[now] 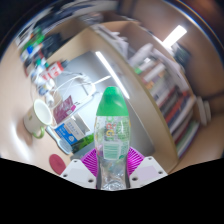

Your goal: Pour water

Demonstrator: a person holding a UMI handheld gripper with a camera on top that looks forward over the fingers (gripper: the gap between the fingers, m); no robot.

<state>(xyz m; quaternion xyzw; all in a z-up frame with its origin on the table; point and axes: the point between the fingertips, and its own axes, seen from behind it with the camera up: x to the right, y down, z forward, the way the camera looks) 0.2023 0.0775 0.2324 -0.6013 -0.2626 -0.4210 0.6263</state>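
The bottle's [112, 140] base was cut off between the fingers, so its seat could not be seen. The label's print was too small to read. Shelves [170, 95] beyond the desk [150, 130] were blurred, their contents indistinct.

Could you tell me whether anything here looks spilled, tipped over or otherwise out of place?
Nothing stands out. The clear plastic bottle with a green cap stands upright, cap on, gripped between the gripper fingers. The pale cup beyond it on the light table is upright too, with no spill visible.
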